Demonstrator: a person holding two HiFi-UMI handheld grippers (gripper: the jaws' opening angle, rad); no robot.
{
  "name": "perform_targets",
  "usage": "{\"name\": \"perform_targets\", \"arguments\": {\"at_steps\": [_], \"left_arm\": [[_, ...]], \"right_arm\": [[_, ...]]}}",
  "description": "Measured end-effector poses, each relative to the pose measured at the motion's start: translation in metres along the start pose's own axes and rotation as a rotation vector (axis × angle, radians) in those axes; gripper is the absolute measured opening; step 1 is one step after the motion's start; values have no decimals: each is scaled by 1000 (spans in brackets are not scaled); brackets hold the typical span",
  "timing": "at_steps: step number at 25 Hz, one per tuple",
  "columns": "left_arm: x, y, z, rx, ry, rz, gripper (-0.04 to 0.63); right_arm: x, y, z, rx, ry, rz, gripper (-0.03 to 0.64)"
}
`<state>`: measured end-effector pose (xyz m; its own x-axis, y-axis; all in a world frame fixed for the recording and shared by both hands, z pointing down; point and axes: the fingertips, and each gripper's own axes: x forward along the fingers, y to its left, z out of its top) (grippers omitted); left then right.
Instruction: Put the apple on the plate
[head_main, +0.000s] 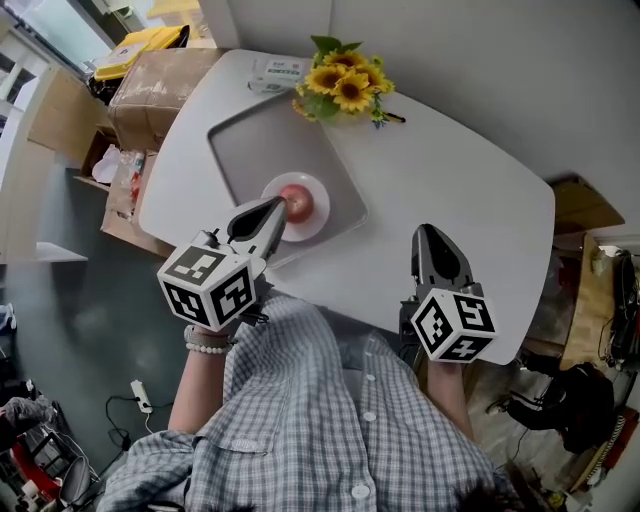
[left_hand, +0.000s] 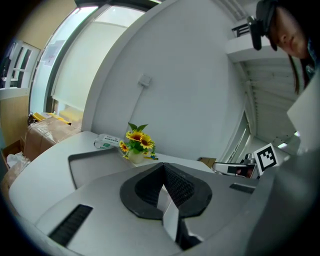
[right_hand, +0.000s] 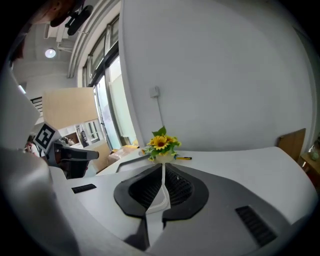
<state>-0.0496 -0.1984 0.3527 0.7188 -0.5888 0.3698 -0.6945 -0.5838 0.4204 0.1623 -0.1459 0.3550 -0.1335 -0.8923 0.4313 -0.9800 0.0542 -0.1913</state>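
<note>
A red apple (head_main: 296, 202) rests on a small white plate (head_main: 320, 224), which sits on a grey tray (head_main: 240, 140) on the white table (head_main: 450, 170). My left gripper (head_main: 277, 207) is shut with nothing in it, its tip just left of the apple and above the plate's edge. In the left gripper view the left gripper (left_hand: 163, 170) points over the table toward the wall, and the apple is hidden below it. My right gripper (head_main: 430, 236) hovers over bare table to the right, also shut and empty, as the right gripper view (right_hand: 163, 169) shows.
A vase of sunflowers (head_main: 343, 85) stands at the table's far edge, with a white packet (head_main: 275, 72) beside it. Cardboard boxes (head_main: 160, 85) sit on the floor to the left. A wall runs close behind the table.
</note>
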Motion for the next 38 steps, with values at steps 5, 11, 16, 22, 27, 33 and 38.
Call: {"name": "perform_targets", "arguments": {"at_steps": [5, 11, 16, 22, 27, 33, 38], "left_arm": [[3, -27, 17, 65, -57, -48, 9], [3, -44, 33, 116, -104, -77, 9], [-3, -42, 36, 100, -129, -72, 9], [-2, -42, 34, 58, -121, -92, 9], [-2, -41, 30, 49, -112, -91, 9], [-4, -42, 30, 26, -115, -111, 9], [-6, -40, 30, 21, -118, -104, 9]], "right_arm": [[-15, -11, 21, -35, -74, -41, 32], [-20, -17, 36, -106, -113, -53, 32], [-21, -13, 41, -91, -133, -27, 31], [-20, -11, 43, -83, -135, -9, 31], [-19, -10, 42, -79, -131, -4, 29], [-21, -6, 42, -148, -132, -14, 29], [-19, -3, 41, -160, -128, -4, 29]]}}
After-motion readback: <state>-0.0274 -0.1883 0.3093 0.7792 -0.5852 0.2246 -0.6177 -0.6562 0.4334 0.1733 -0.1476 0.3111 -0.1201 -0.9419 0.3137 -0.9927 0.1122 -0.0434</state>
